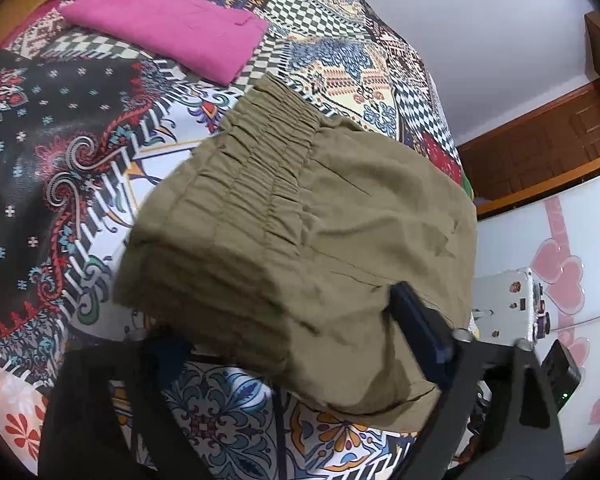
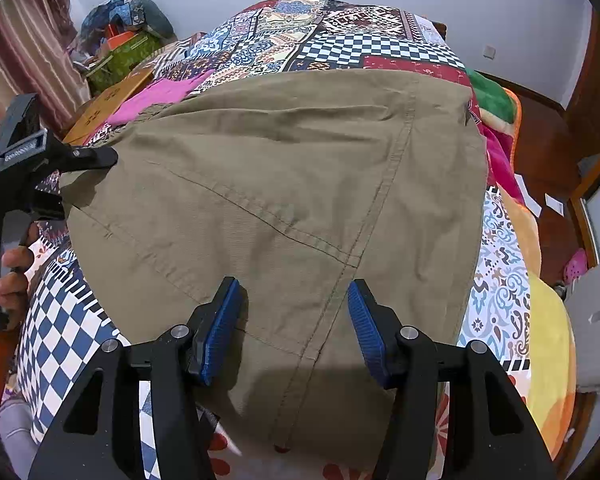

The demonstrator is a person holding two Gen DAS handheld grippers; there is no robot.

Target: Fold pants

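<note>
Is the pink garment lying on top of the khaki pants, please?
No, the pink garment lies apart on the bedspread, beyond the pants.

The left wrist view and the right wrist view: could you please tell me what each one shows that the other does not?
Only the left wrist view shows the gathered elastic waistband of the khaki pants and a white fridge with pink hearts. Only the right wrist view shows the open right gripper over the pants' seam, the person's hand, a striped curtain and an orange-yellow blanket. Both show the khaki pants, the folded pink garment, the patterned bedspread and the left gripper.
</note>
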